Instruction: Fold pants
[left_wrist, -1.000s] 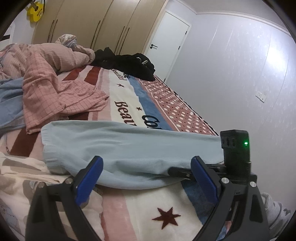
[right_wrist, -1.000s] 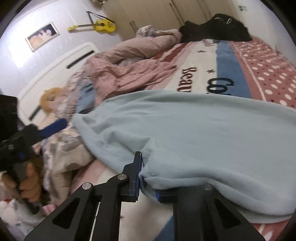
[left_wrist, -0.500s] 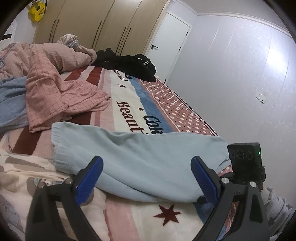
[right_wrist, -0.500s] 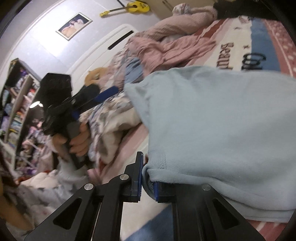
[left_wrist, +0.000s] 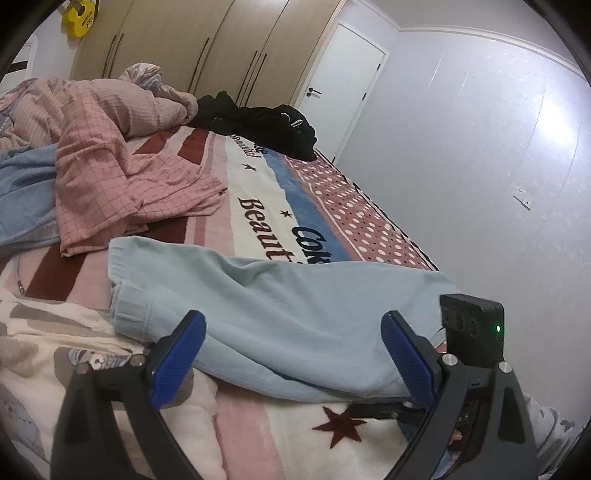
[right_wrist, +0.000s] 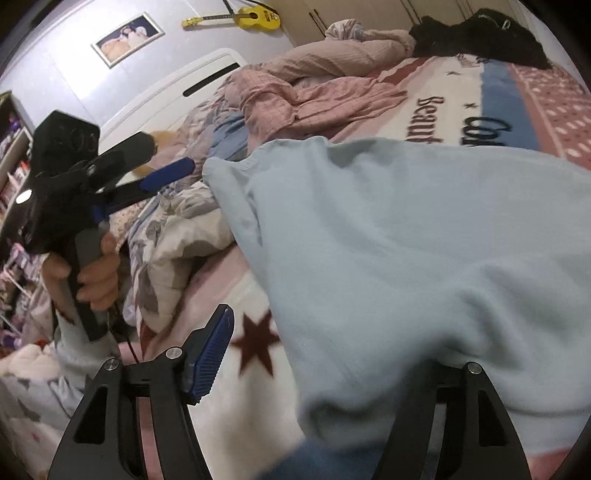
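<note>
Our pants (left_wrist: 280, 314) lie doubled across the near end of the bed (left_wrist: 258, 206), cuffs to our left. Our left tongs (left_wrist: 293, 354) hang spread and empty above the near edge, while our right tongs (right_wrist: 332, 365) are opening, cloth draped loose between them. We should let go cleanly, then smooth before the next fold.

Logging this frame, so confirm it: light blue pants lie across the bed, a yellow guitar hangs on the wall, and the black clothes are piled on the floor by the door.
One detail is wrong. The black clothes are piled on the bed, at its far end, not on the floor; the left wrist view shows it. The light blue pants do lie across the bed, and the yellow guitar hangs on the wall.
</note>
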